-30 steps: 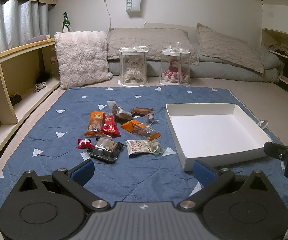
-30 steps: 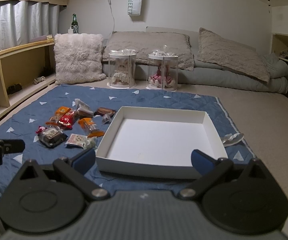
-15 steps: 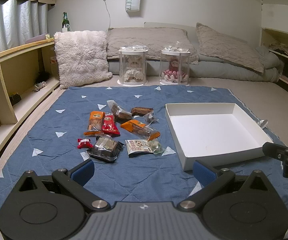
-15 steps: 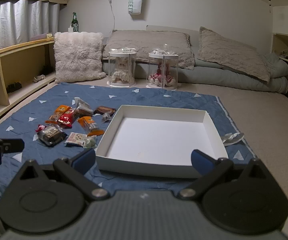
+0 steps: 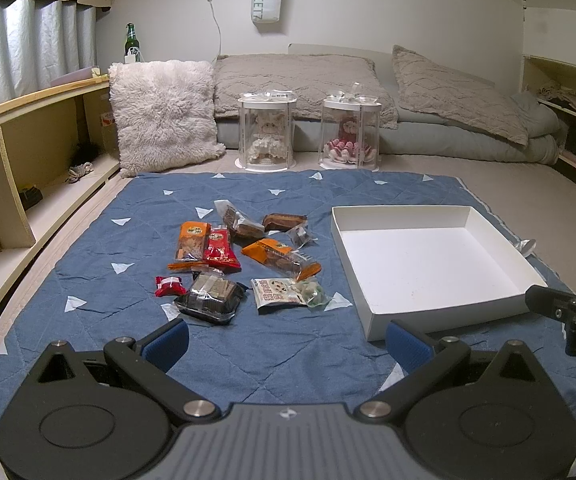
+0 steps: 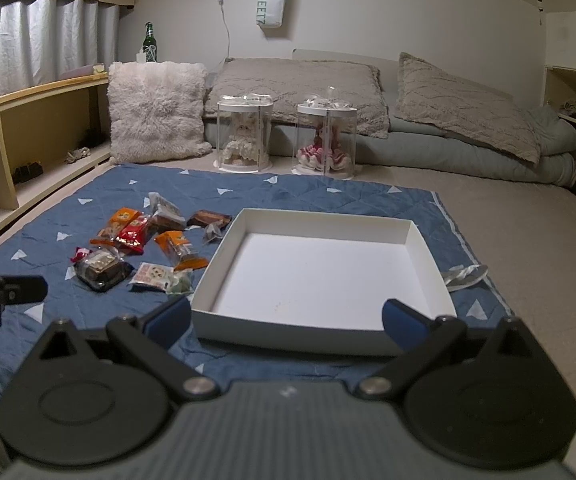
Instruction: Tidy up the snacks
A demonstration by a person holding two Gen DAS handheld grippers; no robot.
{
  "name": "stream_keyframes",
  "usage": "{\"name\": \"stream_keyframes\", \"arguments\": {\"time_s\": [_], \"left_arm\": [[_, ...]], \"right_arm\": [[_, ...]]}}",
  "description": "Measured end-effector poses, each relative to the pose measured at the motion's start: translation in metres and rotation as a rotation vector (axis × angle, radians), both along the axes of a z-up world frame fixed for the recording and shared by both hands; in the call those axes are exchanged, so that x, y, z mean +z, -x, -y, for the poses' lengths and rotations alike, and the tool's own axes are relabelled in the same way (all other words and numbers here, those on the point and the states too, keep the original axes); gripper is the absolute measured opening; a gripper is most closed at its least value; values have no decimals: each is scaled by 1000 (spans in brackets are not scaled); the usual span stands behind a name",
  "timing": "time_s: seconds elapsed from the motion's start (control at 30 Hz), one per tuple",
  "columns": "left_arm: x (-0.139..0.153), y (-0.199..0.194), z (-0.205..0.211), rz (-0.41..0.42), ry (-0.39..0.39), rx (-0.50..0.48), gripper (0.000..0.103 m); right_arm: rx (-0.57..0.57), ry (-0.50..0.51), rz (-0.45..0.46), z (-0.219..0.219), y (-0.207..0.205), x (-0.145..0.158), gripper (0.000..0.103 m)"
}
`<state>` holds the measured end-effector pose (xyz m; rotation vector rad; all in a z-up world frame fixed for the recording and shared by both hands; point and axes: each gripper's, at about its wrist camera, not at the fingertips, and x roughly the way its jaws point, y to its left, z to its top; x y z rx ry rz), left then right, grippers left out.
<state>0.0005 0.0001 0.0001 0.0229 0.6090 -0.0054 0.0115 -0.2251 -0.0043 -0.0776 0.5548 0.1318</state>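
Left wrist view: left gripper (image 5: 286,340), black frame with blue pads, jaws spread wide, nothing between them, hovering over near edge of the blue quilted mat with white triangles (image 5: 140,216); snack pile sits mid-mat, left of the shallow white cardboard box (image 5: 428,264), box empty; pile contents: orange packet (image 5: 192,240) touching red packet (image 5: 219,245) side by side; long orange-ended clear wrapper (image 5: 282,256) right of them; two brown cakes in clear wrap (image 5: 264,222) at far side; small red candy (image 5: 169,285) at near left; black plastic clamshell tray of brown squares (image 5: 210,298) just beside it; white printed cookie packet (image 5: 278,290) with a greenish clear bag (image 5: 311,292) touching its right end, nearest the box's near-left corner; part of right gripper (image 5: 568,312) visible at right edge, near the box's near-right corner.

Right wrist view: right gripper (image 6: 286,334), same build, jaws spread wide, empty, straddling near wall of white box (image 6: 288,330); box interior bare; snacks lie left of box on mat, clamshell tray (image 6: 102,272) and cookie packet (image 6: 154,274) nearest; crumpled silver wrapper (image 6: 464,274) just right of box, off its right wall; left gripper's finger (image 6: 12,288) pokes in at left edge; two clear cylinder cases with dolls (image 6: 284,136) stand far, beyond the mat.
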Motion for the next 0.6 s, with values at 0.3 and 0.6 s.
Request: {"name": "stream_keyframes", "arguments": {"time_s": [0.3,0.6], "left_arm": [[0,0,0,-1,0,0,103],[0,0,0,-2,-1,0,103]], "right_arm": [[1,6,-4,0,-1,-1,102],[5,13,-7,-1,-1,-1,102]]}}
